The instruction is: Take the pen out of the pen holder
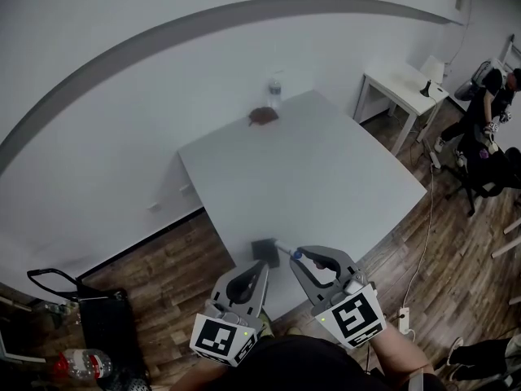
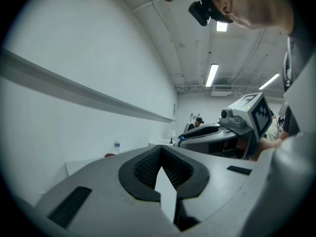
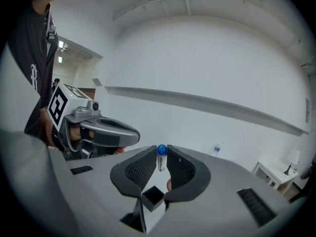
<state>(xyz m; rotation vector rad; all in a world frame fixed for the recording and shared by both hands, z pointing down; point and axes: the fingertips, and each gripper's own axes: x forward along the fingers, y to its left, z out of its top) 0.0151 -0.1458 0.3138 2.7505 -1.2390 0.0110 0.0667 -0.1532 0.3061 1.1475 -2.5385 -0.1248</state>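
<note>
Two hand-held grippers are low over the near edge of the white bench (image 1: 326,177). Both are near the pen holder (image 1: 264,251) (small dark square box, open top), which sits close to that edge.

R: right hand-held gripper (image 3: 161,151) is closed on the pen (image 3: 161,162), pads pinching the barrel just under the blue cap (image 3: 161,150). Cap sits level w/ the jaw tips. Grip is high on the barrel, prob. because only the top part stood proud of the holder. In the right gripper view the holder mouth looks dark & empty below the jaws, w/ the pen's lower end above it. I judge the pen out, or v. nearly so. Head view can't settle it, since the barrel's end overlaps the holder's rim there.

L: left hand-held gripper (image 2: 160,151) has jaws together at the tips, nothing betw. them. Only bench shows through the gap farther back. Tips are just beside the holder in the head view; contact not clear. Prob. placed there to steady the holder if it drags up w/ the pen.

Task est.: mostly done. Next move needs the pen carried clear of the holder. Risk = light holder tipping near the bench edge.
</note>
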